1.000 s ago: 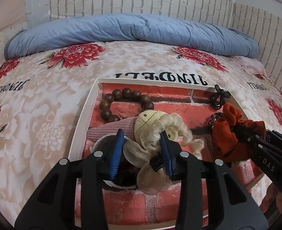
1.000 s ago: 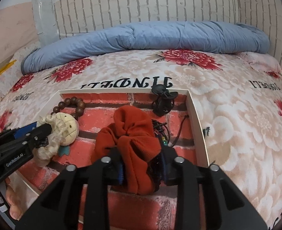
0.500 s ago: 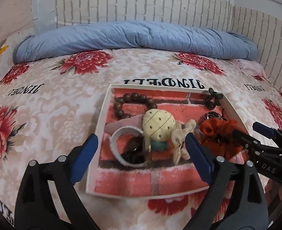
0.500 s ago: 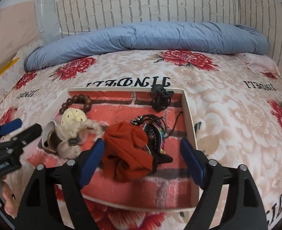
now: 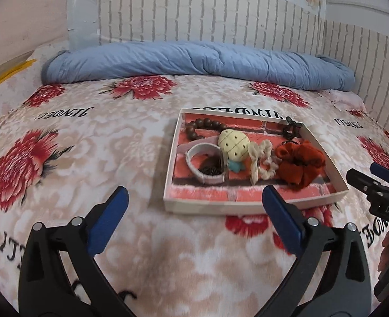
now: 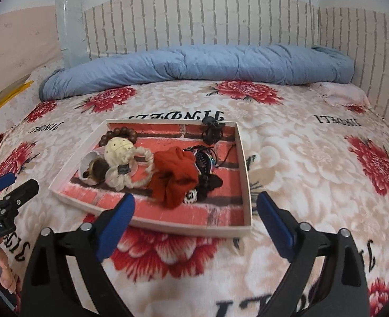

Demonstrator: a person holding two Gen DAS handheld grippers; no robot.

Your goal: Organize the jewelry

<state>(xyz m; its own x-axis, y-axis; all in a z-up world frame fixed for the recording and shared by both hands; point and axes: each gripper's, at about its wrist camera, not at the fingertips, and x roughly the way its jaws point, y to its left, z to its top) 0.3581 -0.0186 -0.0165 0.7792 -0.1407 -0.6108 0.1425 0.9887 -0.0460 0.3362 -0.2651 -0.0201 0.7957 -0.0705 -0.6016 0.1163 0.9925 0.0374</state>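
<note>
A white tray (image 5: 247,205) (image 6: 243,177) with a brick-print floor lies on the bed. It holds a brown bead bracelet (image 5: 205,124) (image 6: 120,134), a cream round-faced scrunchie (image 5: 234,144) (image 6: 119,150), a rust-red scrunchie (image 5: 300,163) (image 6: 176,174), a white bangle (image 5: 194,153), a black clip (image 5: 291,129) (image 6: 211,130) and dark tangled jewelry (image 6: 203,159). My left gripper (image 5: 191,216) is open and empty, just short of the tray's near edge. My right gripper (image 6: 194,219) is open and empty over the tray's near rim.
The floral bedspread (image 5: 88,145) (image 6: 313,158) lies all round the tray. A rolled blue quilt (image 5: 194,60) (image 6: 194,63) lies along the brick-pattern headboard. The right gripper shows at the right edge of the left view (image 5: 379,187); the left gripper at the left edge of the right view (image 6: 4,195).
Both grippers opened, letting go of the cream scrunchie and the red scrunchie into the tray, then pulled back toward me and away from the tray.
</note>
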